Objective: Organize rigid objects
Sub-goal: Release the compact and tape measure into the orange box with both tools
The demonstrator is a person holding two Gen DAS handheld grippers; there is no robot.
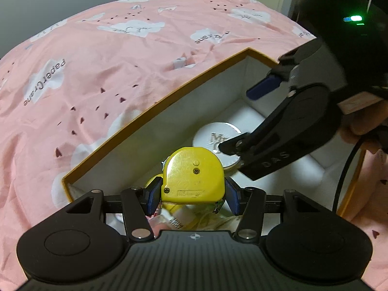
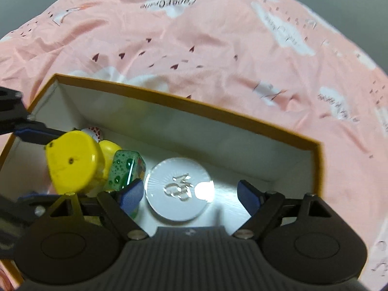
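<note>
Now the left gripper (image 1: 192, 195) clamps the yellow plastic tape measure (image 1: 192, 175) just above the orange-rimmed white cardboard box (image 1: 155, 103); lower it into bare floor before letting go. Beyond, the right gripper (image 2: 191, 194) stands wide around the flat silver round tin (image 2: 179, 190), resting inside.

The tape measure (image 1: 192, 174) is bright yellow. The round tin (image 2: 179, 189) is shiny silver with a raised emblem. The box (image 2: 194, 105) has a mustard-orange rim and white inside. A green packet (image 2: 123, 167) carries droplet dots. The bedsheet (image 1: 109, 72) is pink, printed with white clouds and small dark red paper planes.
</note>
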